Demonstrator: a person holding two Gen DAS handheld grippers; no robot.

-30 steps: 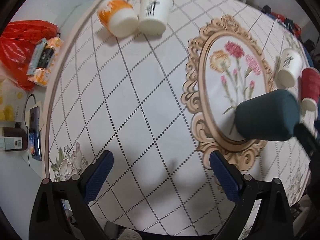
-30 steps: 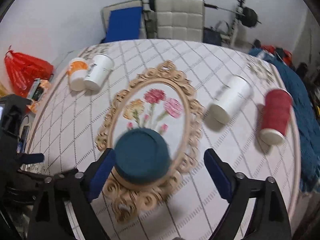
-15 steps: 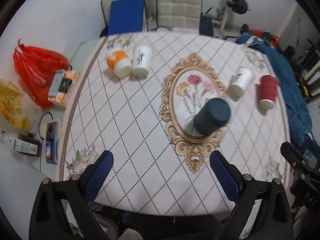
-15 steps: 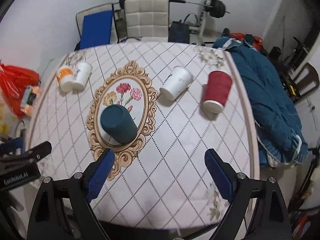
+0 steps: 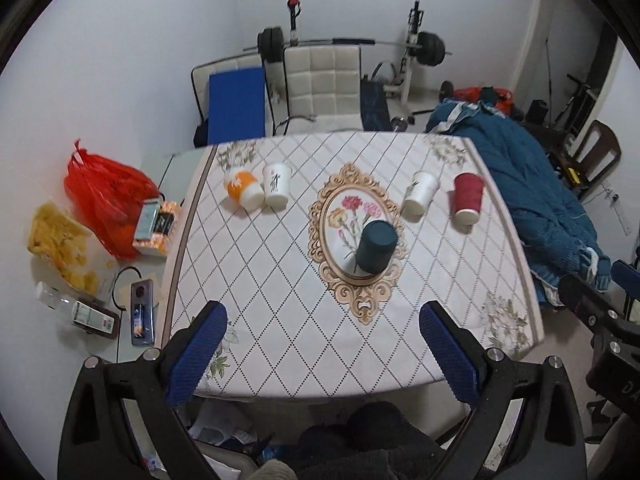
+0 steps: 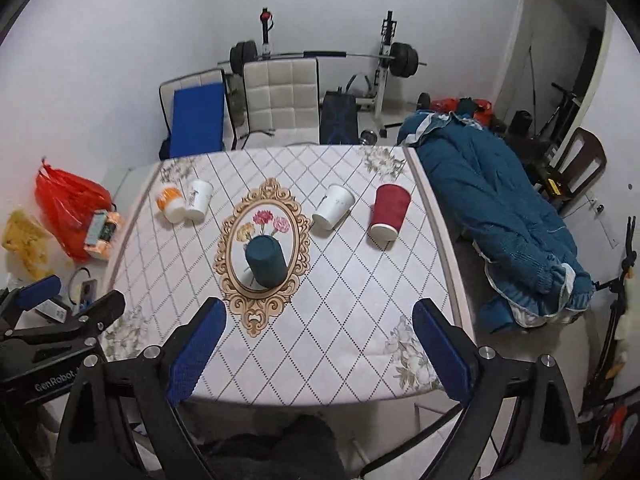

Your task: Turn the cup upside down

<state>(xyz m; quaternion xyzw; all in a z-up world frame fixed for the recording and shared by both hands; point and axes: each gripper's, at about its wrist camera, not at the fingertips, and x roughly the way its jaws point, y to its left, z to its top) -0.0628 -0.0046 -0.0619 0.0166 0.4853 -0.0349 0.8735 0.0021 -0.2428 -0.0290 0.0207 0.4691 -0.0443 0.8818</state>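
A dark teal cup (image 5: 375,246) stands upside down, closed end up, on the flower medallion in the middle of the table (image 5: 280,340); it also shows in the right wrist view (image 6: 266,256). My left gripper (image 5: 322,352) is open and empty, held well back above the table's near edge. My right gripper (image 6: 318,352) is open and empty too, also well back from the cup. Each gripper shows at the edge of the other's view.
An orange cup (image 5: 243,190) and a white cup (image 5: 276,183) stand upside down at the far left. A white cup (image 5: 420,192) and a red cup (image 5: 467,199) stand at the far right. A blue quilt (image 6: 500,220) lies right of the table; bags and bottles left.
Both grippers have pulled far back and up from the teal cup, which stays upside down on the medallion. The whole table has come into view.
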